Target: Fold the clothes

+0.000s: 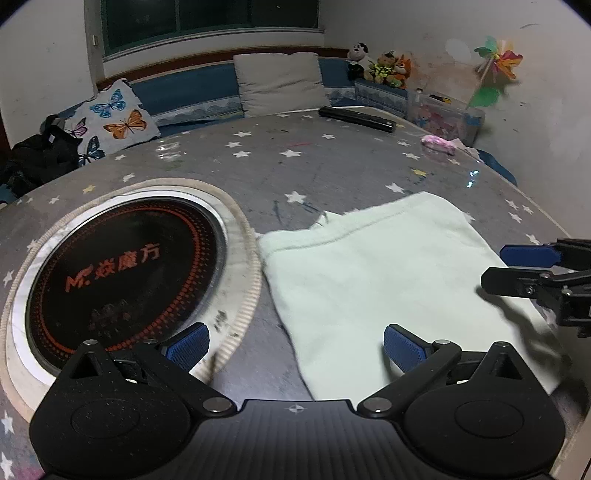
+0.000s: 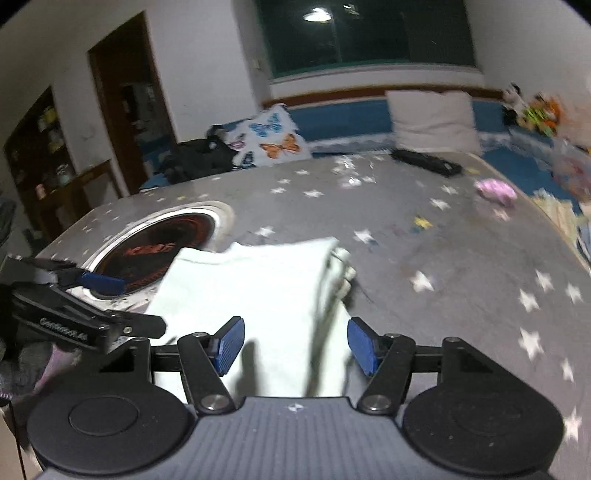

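L hand-held gripper released | R hand-held gripper released | cloth touching cooktop

White plaster walls, marked and scuffed on the right side. A dark window with a white sill occupies the far wall; a ceiling lamp reflection shows in the glass. Below it runs a blue-cushioned bench carrying a butterfly-print pillow, a plain grey pillow and plush toys in the corner. A coloured pinwheel stands against the right wall. A brown doorway and a dark shelving unit stand left. The round table bears a grey star-print cover.
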### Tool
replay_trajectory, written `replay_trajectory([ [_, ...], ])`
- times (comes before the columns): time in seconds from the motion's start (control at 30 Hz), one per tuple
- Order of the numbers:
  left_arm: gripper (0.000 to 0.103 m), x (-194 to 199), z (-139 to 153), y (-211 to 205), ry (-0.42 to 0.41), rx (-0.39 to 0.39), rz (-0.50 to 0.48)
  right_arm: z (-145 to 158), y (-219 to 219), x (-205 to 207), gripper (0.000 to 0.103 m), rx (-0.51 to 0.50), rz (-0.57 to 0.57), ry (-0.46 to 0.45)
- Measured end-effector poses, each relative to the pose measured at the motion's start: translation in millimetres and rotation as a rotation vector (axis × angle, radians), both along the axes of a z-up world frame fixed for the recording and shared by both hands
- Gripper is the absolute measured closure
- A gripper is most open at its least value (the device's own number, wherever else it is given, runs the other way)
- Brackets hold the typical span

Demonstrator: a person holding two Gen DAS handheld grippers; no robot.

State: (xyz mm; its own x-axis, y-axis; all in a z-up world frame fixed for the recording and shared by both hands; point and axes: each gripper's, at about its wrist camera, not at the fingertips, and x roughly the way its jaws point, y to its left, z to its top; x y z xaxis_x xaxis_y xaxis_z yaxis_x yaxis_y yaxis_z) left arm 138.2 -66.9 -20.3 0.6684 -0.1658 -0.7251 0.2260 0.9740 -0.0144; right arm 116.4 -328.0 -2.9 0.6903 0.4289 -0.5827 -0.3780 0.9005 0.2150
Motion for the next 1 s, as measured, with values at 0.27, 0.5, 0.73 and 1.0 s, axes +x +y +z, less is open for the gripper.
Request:
replay_trajectory([
  [0.27, 0.015, -4.4, -5.1, -2.9, 0.034, -0.039, -0.003, -11.8, -8.1, 0.3, 0.040, 0.043, -0.044, 0.056],
  [0.5, 0.022, -5.3, -6.3, -2.5, 0.042, -0.056, 0.002, -14.8, -1.5, 0.0, 0.042, 0.046, -0.060, 0.060],
  [0.73, 0.038, -7.0, -4.7, -4.3, 0.035, -0.065, -0.003, -16.3, 1.8, -0.5, 0.061, 0.076, -0.052, 0.076],
  [1.0, 0.052, -8.5, -2.9, -6.8, 0.040, -0.081, -0.013, -15.8, 3.6, -2.5, 0.065, 0.078, -0.060, 0.080],
])
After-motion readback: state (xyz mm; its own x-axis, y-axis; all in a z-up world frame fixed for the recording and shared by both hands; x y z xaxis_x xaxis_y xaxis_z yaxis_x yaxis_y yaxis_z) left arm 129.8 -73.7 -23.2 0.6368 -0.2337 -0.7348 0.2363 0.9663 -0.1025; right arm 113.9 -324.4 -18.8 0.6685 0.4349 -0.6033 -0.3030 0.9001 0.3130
